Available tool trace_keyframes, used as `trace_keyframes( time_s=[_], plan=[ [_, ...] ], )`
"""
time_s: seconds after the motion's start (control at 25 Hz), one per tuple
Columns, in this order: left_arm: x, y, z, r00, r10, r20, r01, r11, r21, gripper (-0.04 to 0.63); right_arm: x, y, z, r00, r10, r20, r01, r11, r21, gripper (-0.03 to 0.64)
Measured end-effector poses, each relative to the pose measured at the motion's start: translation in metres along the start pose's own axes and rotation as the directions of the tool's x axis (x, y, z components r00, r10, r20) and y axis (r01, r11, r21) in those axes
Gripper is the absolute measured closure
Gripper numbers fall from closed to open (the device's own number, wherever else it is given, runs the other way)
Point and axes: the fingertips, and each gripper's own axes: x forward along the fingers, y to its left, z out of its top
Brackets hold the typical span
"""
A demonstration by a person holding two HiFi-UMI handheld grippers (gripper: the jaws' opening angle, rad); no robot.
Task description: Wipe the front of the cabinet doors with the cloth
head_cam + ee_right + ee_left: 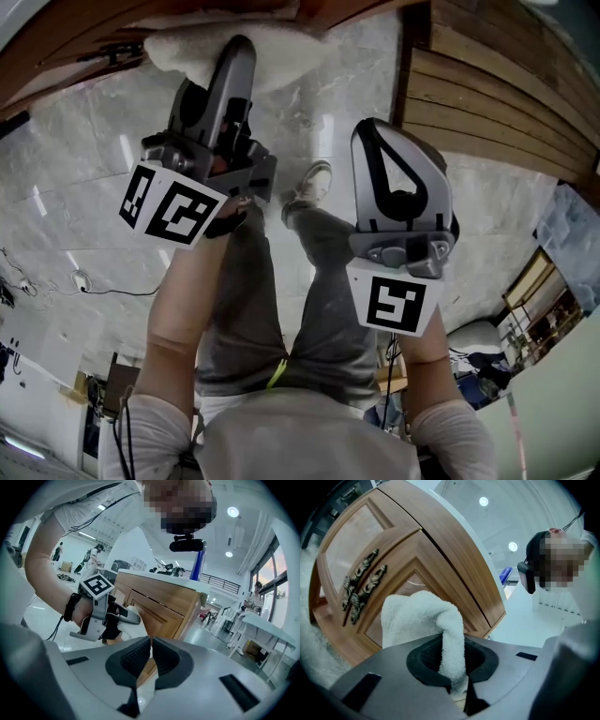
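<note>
My left claw (451,667) is clamped on a fold of the white terry cloth (417,616). A narrow tail runs down between the pads, and the bulk bunches up ahead of the claw against the lower part of the wooden cabinet doors (436,564), just beside and below the ornate metal handles (363,585). I judge the cloth light, soft and floppy. It will drape and bunch rather than hold a flat face, and it could creep out of a thin pinch when dragged over wood. I'd rather grip deep in a thick fold near the middle, leaving a broad pad forward to spread on the panel. The doors look stiff and smooth, but the raised frames and scrolled handles could snag the pile. My right claw (151,656) is closed on nothing and held off to the side, well apart from the cabinet. I can't see where the cloth meets the door, because the wad covers it, so I can't tell how firmly it presses or whether it only rests there. The head view cuts the cabinet off at its top edge. The right gripper view hides most of the cloth behind the left claw's body.
</note>
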Motion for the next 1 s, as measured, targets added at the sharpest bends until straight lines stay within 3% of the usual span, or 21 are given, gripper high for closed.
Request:
trace_keyframes(
  time_s=[0.28,0.44,0.64,1.0],
  plan=[
    [-0.049,0.074,0.034,0.992,0.117,0.056,-0.119,0.992,0.041,0.538,0.037,0.047,0.023,0.996,0.071,0.046,-0.069,0.997,-0.043,0.575],
    [-0.057,0.111,0.037,0.987,0.147,0.068,-0.15,0.988,0.046,0.538,0.06,0.063,0.023,0.994,0.087,0.061,-0.083,0.994,-0.071,0.575],
    [-0.052,0.135,0.032,0.985,0.143,0.092,-0.147,0.988,0.044,0.538,0.075,0.074,0.014,0.994,0.087,0.059,-0.082,0.993,-0.089,0.575],
    [-0.02,0.131,0.005,0.994,0.092,0.063,-0.094,0.995,0.02,0.538,0.072,0.06,-0.006,0.998,0.056,0.034,-0.052,0.994,-0.098,0.575]
  ],
)
